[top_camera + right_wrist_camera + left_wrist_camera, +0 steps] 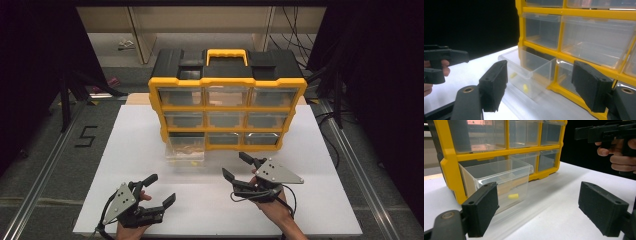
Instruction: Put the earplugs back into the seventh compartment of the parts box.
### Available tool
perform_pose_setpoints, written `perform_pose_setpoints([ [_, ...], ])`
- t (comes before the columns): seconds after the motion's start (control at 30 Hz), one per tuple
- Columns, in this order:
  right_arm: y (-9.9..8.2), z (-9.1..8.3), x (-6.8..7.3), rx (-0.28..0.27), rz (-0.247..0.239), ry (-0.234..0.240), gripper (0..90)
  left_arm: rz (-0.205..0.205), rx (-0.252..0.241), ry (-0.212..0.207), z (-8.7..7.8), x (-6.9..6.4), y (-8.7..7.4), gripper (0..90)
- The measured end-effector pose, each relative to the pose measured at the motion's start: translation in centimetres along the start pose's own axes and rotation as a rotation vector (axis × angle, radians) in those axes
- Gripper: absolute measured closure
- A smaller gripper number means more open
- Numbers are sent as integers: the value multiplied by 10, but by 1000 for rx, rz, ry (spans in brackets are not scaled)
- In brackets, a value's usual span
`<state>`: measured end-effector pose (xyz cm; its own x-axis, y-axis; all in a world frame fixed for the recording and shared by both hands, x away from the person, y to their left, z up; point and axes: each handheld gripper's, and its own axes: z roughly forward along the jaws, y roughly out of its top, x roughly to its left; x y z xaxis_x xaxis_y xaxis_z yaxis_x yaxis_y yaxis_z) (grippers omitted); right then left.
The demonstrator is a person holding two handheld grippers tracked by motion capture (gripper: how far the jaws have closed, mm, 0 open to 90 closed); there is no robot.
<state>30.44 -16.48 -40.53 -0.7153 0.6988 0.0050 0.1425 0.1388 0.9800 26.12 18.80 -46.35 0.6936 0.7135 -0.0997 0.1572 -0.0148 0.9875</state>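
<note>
Bottom-left drawer pulled out of organizer, yellow bits inside; left gripper at 7 o'clock and right gripper at 4 o'clock, both gaping, empty.

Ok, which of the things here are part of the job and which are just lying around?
In the job:
- pulled-out clear drawer
- small yellow pieces inside it
- yellow organizer
- left gripper and right gripper, both open

Lying about:
- closed drawers
- cables behind the table
</note>
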Motion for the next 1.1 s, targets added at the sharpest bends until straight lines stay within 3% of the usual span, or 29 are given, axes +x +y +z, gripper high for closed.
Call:
perform_pose_setpoints([
  [0.4,-12,-13,-4,0,-3,-24,290,1,0,-1,0,0,0,164],
  [1.1,-38,-40,-9,1,36,-57,275,6,-5,-10,-1,0,0,164],
])
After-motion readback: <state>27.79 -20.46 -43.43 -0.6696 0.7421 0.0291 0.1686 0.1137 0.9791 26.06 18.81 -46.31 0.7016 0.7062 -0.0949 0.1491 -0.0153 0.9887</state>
